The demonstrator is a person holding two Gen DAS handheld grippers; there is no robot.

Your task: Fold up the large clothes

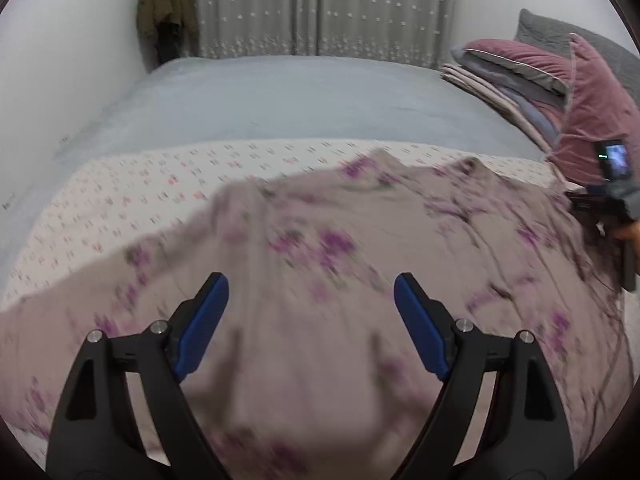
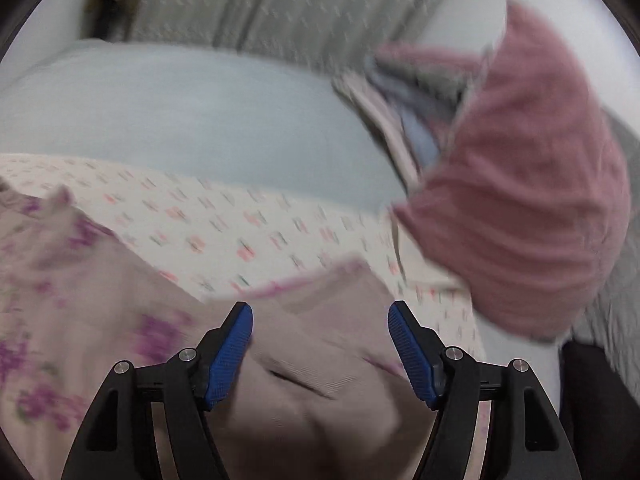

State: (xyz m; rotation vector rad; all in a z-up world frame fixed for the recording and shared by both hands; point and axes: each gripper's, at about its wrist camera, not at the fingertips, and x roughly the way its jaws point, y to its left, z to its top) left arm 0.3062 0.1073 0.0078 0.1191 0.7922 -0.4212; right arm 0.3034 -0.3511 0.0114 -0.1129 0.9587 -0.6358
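Note:
A large mauve garment with purple flowers (image 1: 340, 248) lies spread on a cream patterned sheet (image 1: 132, 188) on the bed. My left gripper (image 1: 311, 284) hangs over its middle with its blue pads wide apart and nothing pressed between them. In the right wrist view the same garment (image 2: 100, 304) fills the lower left, one plain-edged corner reaching up between the fingers. My right gripper (image 2: 320, 312) is open above that corner, and its pads do not touch the cloth. The right gripper's body (image 1: 618, 200) shows at the right edge of the left wrist view.
A grey-blue bedspread (image 1: 280, 100) covers the far half of the bed. Pink pillows and folded bedding (image 1: 560, 80) are stacked at the right; one pink pillow (image 2: 532, 184) is close to my right gripper. A curtain (image 1: 320, 4) and a hanging green jacket (image 1: 166, 4) stand behind.

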